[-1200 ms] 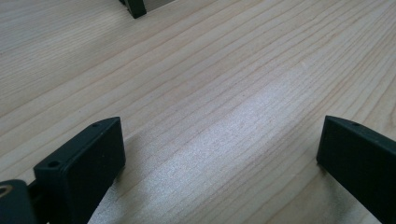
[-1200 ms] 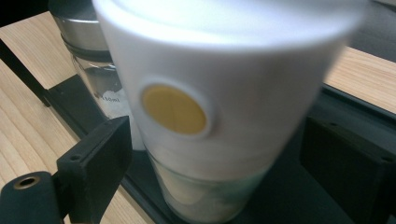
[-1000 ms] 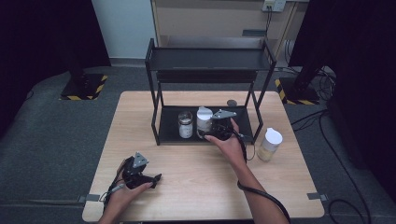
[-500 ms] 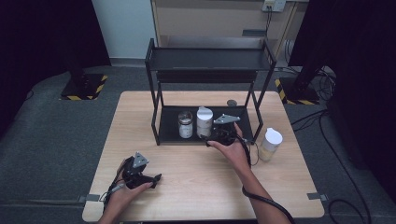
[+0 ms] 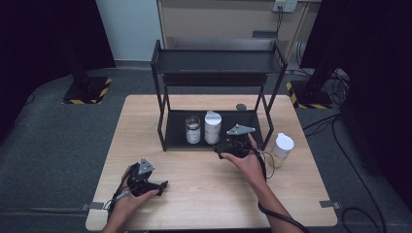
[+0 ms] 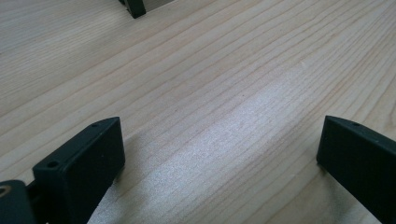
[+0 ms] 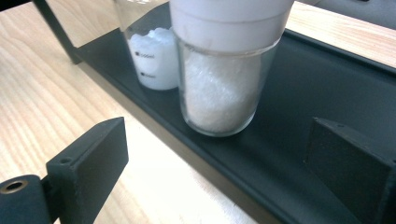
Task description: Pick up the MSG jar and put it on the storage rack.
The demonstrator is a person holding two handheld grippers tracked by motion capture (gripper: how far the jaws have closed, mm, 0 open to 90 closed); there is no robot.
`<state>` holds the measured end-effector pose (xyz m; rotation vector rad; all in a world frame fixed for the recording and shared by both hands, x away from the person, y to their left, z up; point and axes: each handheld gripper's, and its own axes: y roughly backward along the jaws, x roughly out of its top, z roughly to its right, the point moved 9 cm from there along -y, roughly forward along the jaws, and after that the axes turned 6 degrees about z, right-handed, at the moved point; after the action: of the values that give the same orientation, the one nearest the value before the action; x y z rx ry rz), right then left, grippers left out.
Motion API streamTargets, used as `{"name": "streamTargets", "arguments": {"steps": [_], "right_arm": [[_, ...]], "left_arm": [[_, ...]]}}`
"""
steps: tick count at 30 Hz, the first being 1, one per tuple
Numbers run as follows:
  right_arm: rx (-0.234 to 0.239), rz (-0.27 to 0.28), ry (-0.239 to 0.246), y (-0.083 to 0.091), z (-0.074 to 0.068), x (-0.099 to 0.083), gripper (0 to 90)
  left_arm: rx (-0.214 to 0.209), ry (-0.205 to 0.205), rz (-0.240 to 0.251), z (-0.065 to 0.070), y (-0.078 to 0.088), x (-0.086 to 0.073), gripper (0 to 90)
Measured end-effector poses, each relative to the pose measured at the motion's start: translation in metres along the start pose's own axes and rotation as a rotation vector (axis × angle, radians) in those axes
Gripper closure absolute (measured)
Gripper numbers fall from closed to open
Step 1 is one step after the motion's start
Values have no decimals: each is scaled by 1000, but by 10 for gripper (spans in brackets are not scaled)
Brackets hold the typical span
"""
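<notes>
A white-lidded glass jar (image 5: 212, 127) (image 7: 222, 70) of white powder stands on the lower shelf (image 5: 245, 121) (image 7: 317, 88) of a black rack, beside a clear jar (image 5: 192, 130) (image 7: 152, 51) with white contents. My right gripper (image 5: 222, 145) (image 7: 217, 140) hovers at the shelf's front edge, just short of the white-lidded jar. It is open, its jaws have just been opening, and nothing is between them. My left gripper (image 5: 160, 185) (image 6: 219, 135) rests open on the bare wooden table near the front left.
A second white-lidded jar (image 5: 282, 148) stands on the table to the right of the rack. A small dark round object (image 5: 241, 107) lies behind the rack's lower shelf. The rack's top shelf (image 5: 218, 62) overhangs the jars.
My right gripper has drawn back from the white-lidded jar toward the front edge of the shelf. The left gripper has stayed put.
</notes>
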<state>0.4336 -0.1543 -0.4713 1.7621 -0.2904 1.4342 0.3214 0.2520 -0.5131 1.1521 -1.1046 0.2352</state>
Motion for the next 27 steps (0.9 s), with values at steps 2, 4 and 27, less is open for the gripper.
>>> {"name": "streamTargets", "arguments": {"steps": [2,4,27], "right_arm": [[4,1,6,3,-1,-2,67],[7,2,9,7,-3,-4,66],[50,28,32,52,-16,-24,60]], "left_arm": [[0,2,2,0,0,0,0],[0,2,2,0,0,0,0],[-1,0,0,0,0,0,0]]}}
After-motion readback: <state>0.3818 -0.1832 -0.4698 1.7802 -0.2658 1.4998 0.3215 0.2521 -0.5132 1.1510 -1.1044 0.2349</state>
